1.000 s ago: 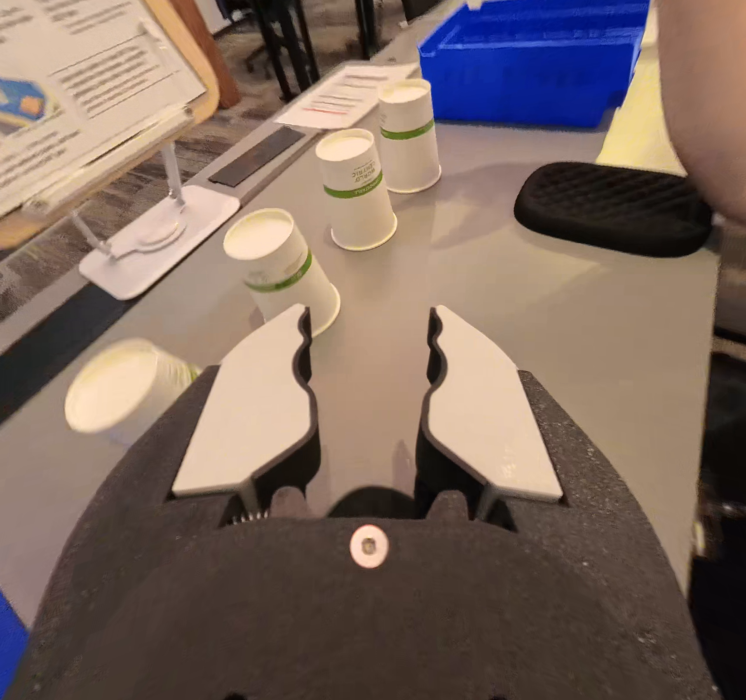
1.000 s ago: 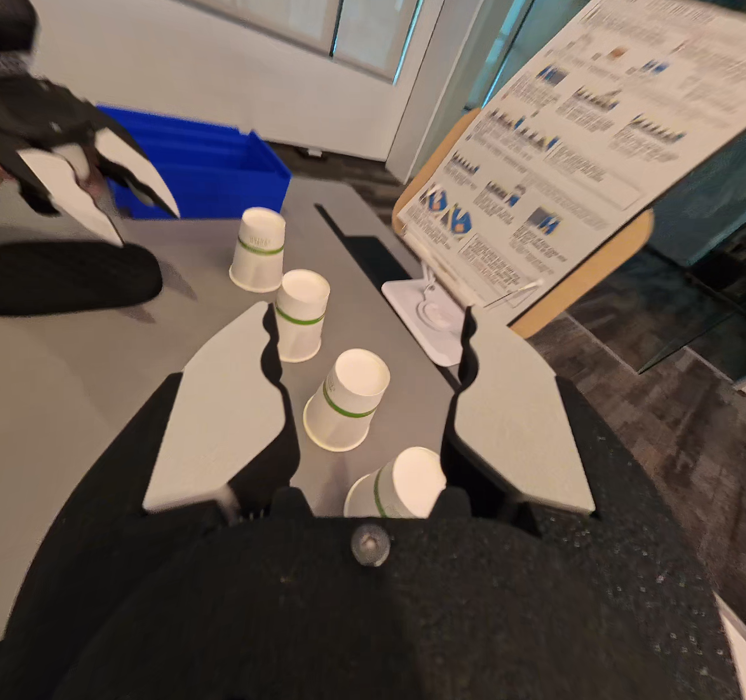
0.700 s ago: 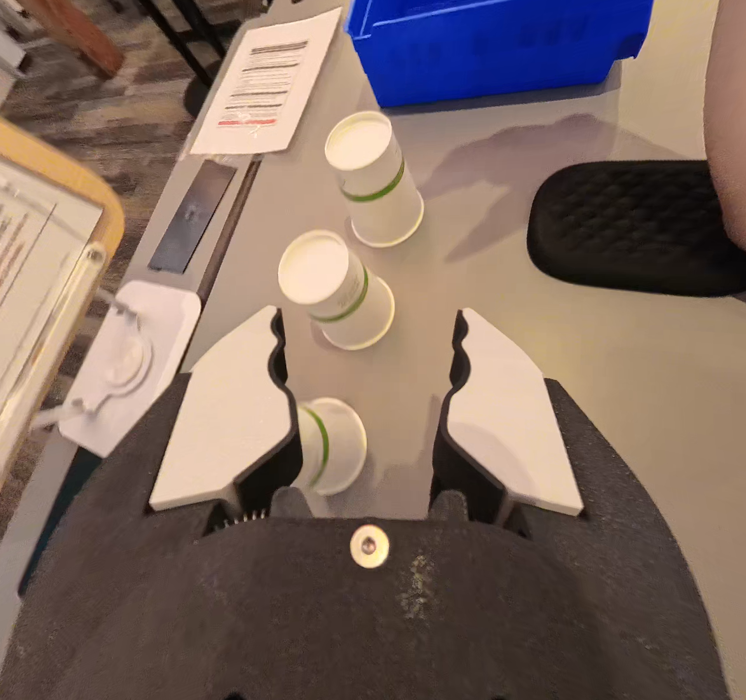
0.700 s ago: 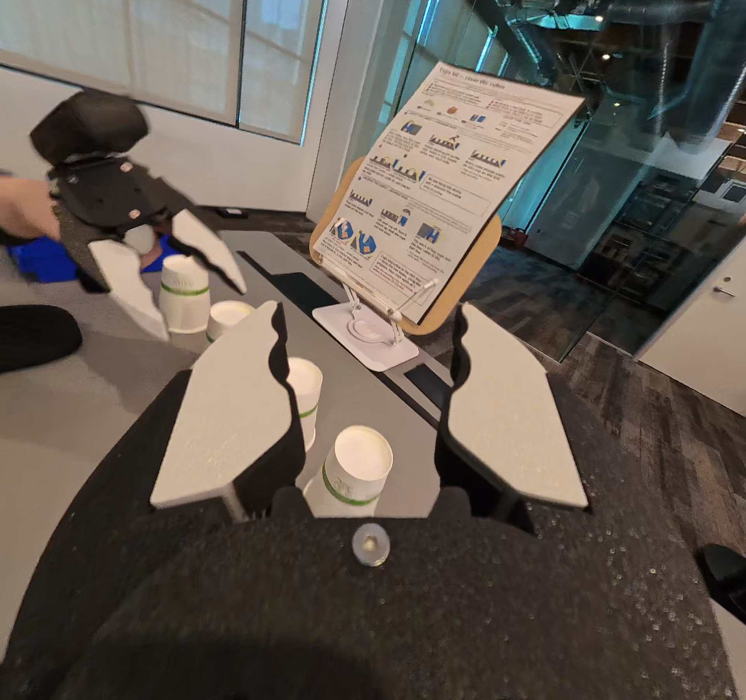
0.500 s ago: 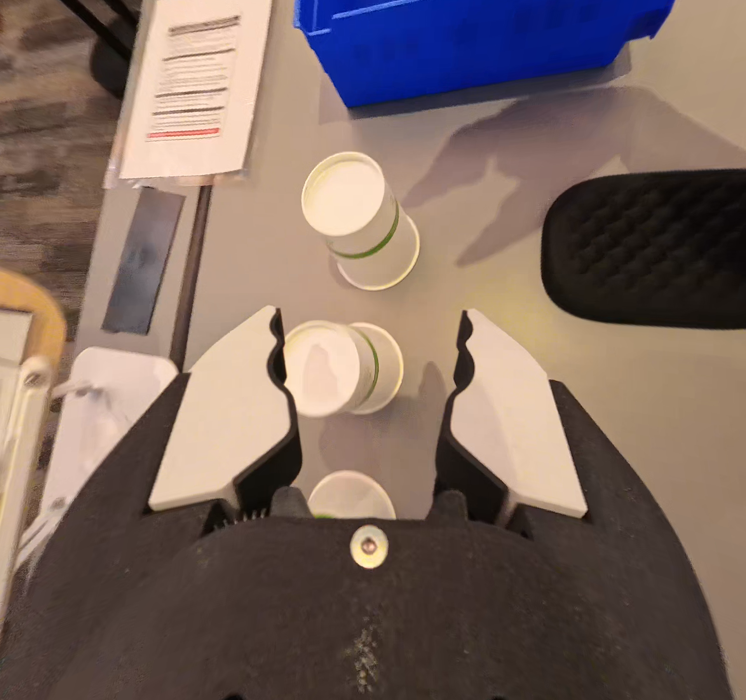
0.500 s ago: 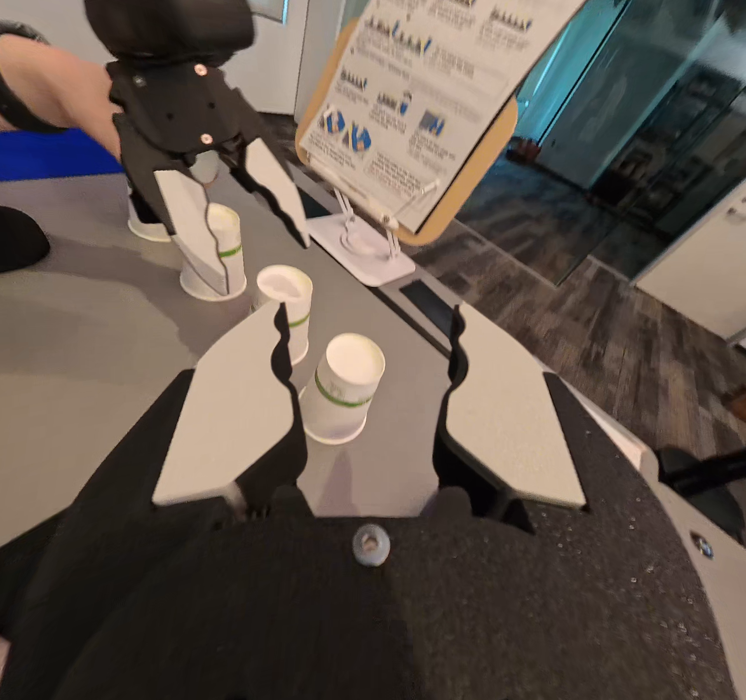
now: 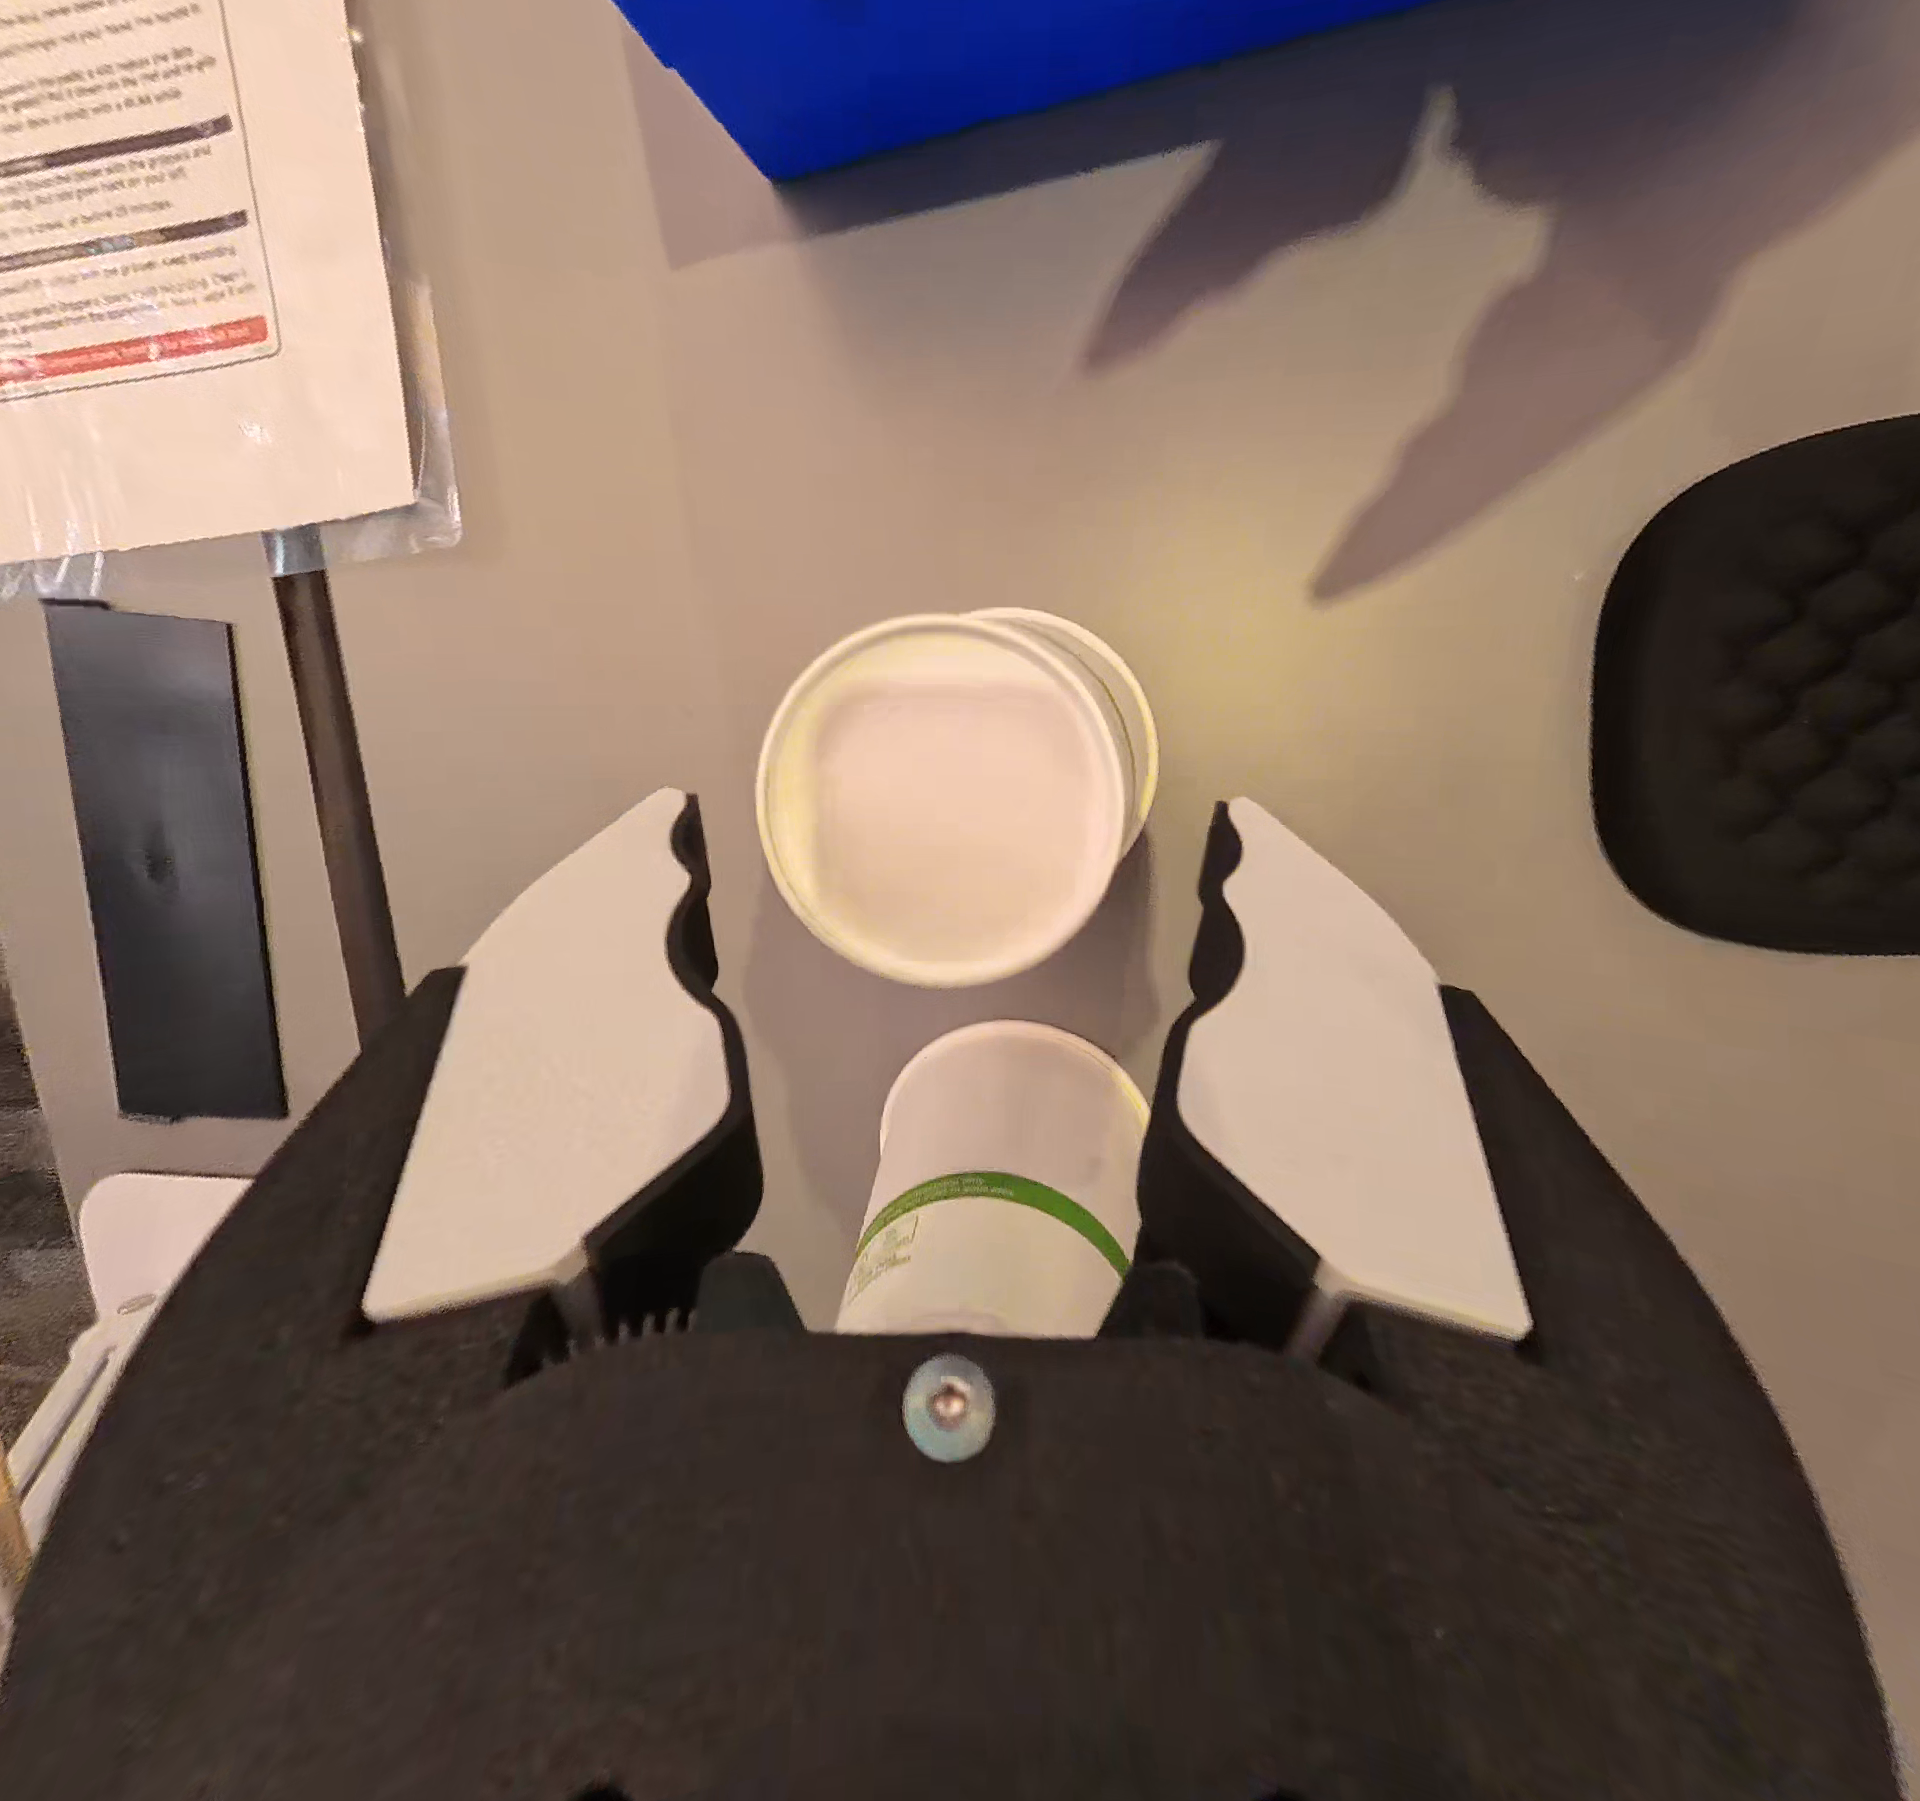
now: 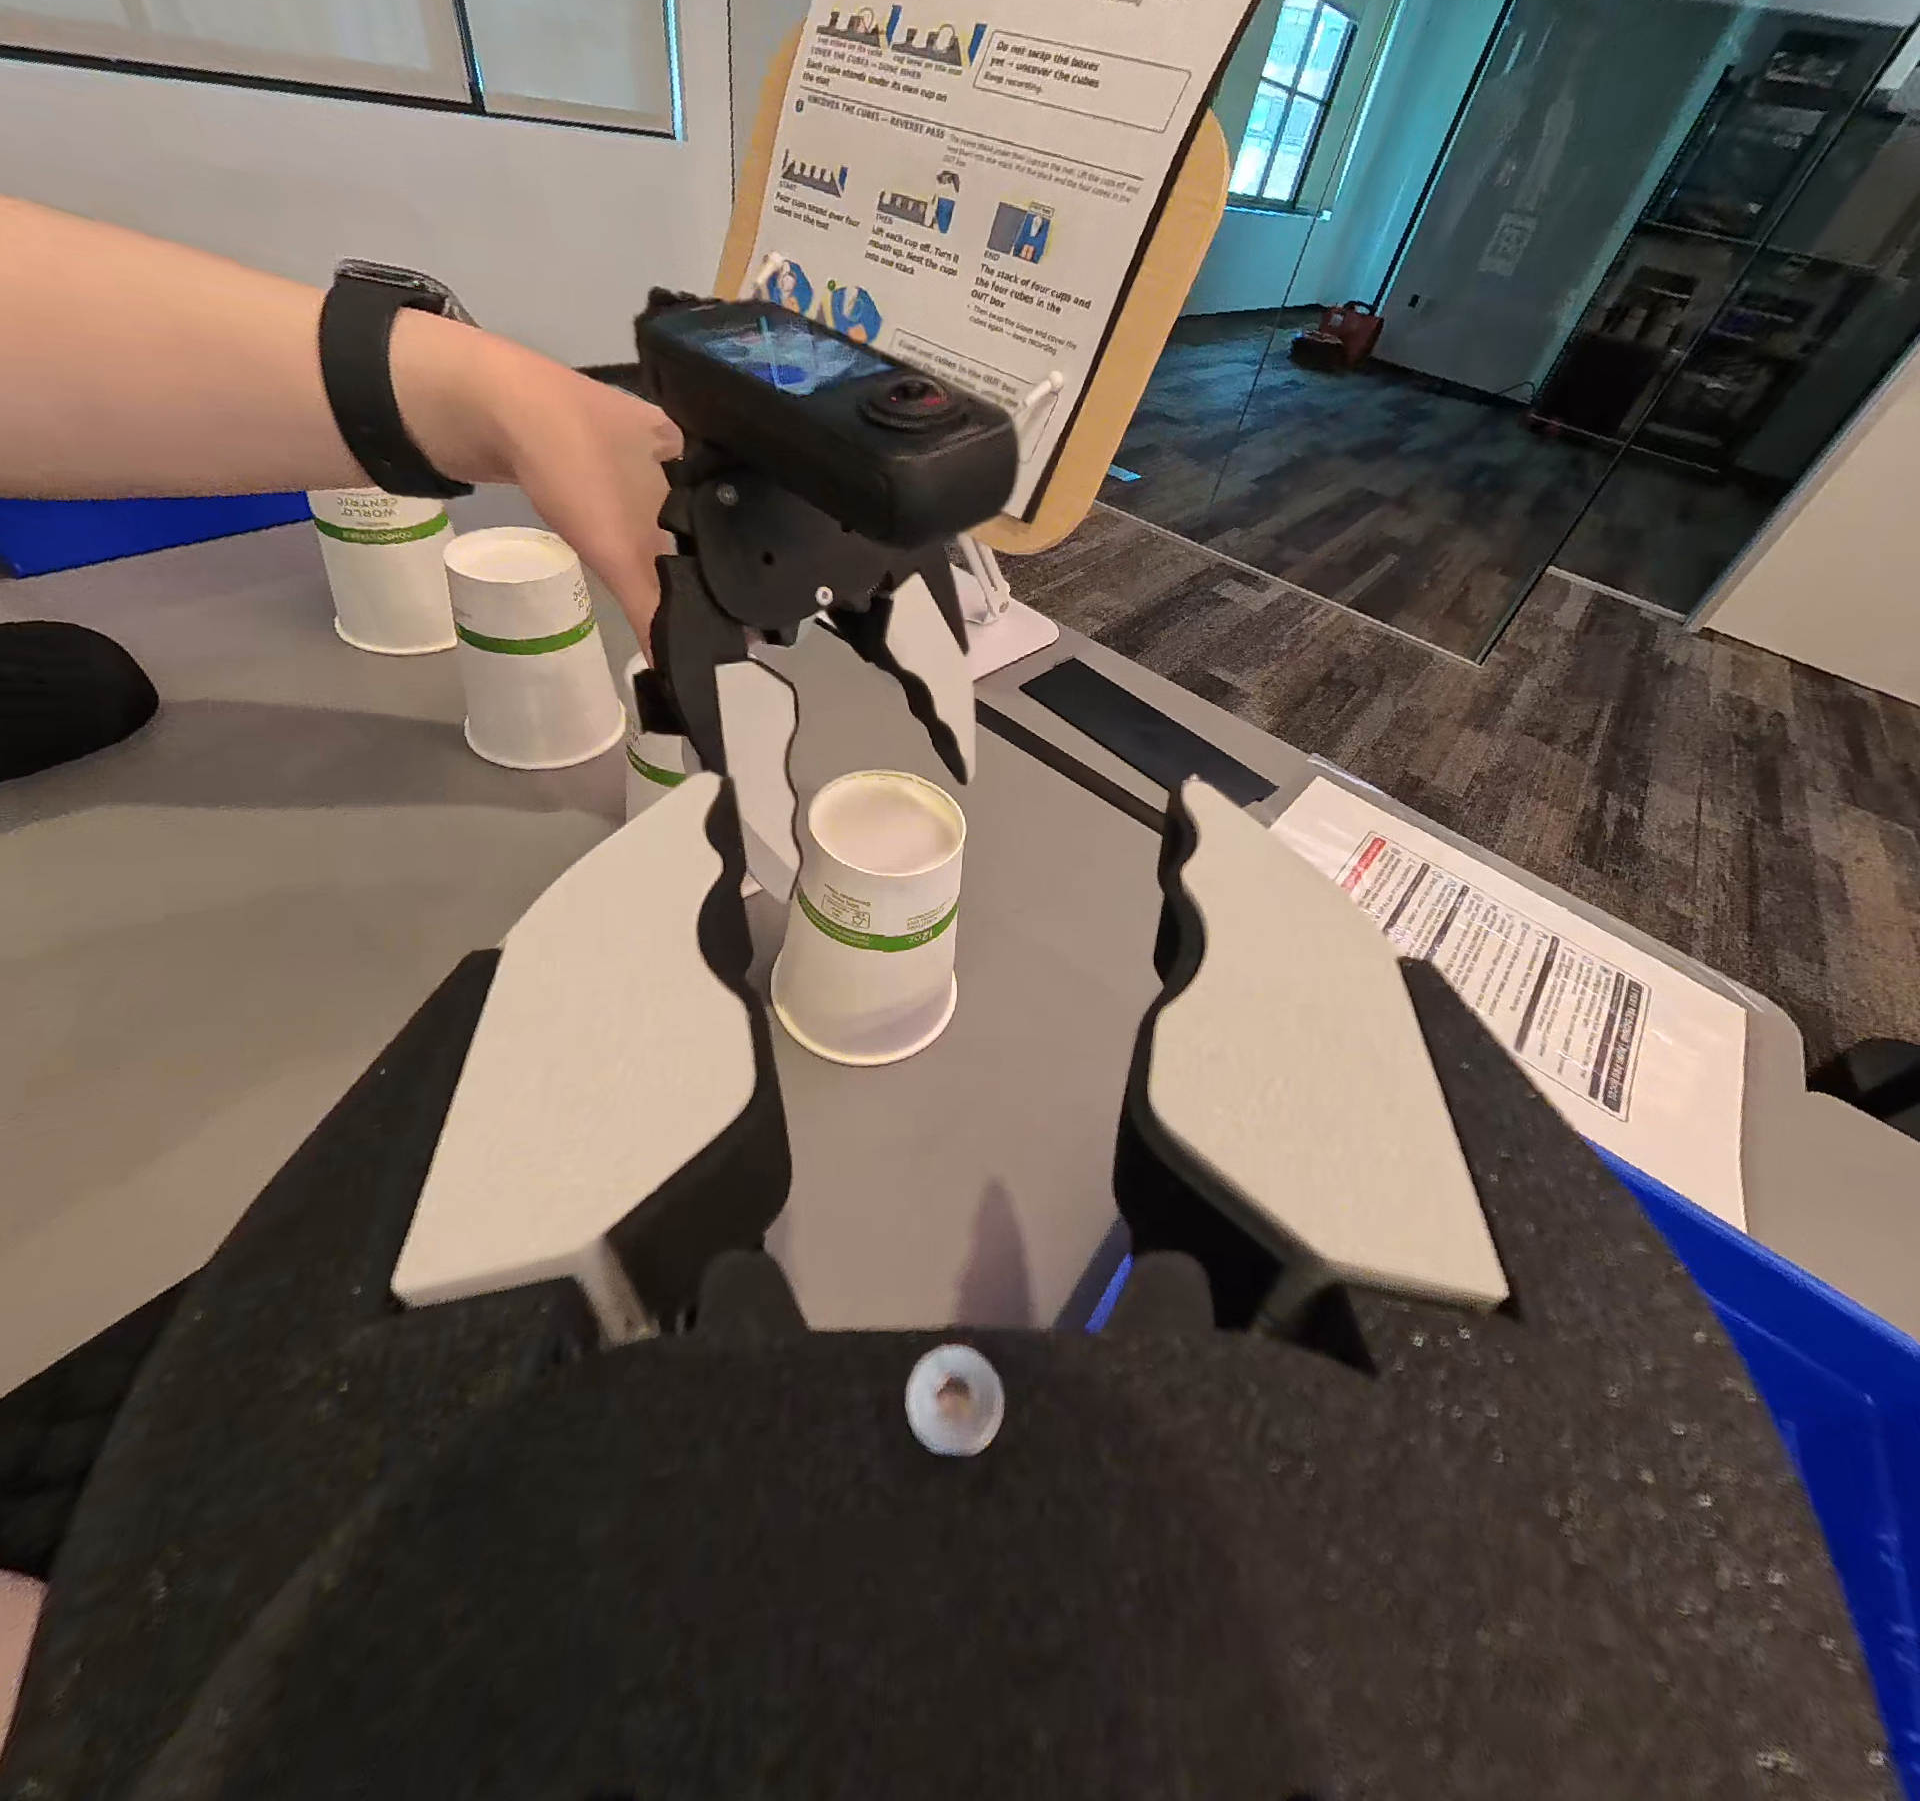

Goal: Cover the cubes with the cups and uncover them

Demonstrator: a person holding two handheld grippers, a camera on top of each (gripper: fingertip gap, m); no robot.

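- Since the earlier pictures, the left gripper (image 7: 951, 904) has swung over the row of cups and now looks straight down on the end cup (image 7: 940, 795), in the middle of the left view.
- Its jaws are spread wide and grip nothing.
- The right gripper (image 8: 951, 904) is also spread wide and empty, low in the right view, facing that same cup (image 8: 871, 920).
- Four cups stand upside down in a row on the grey table (image 8: 208, 920).
- No cubes show, so I think they are all covered.
- Lifting the cups off is what is left.
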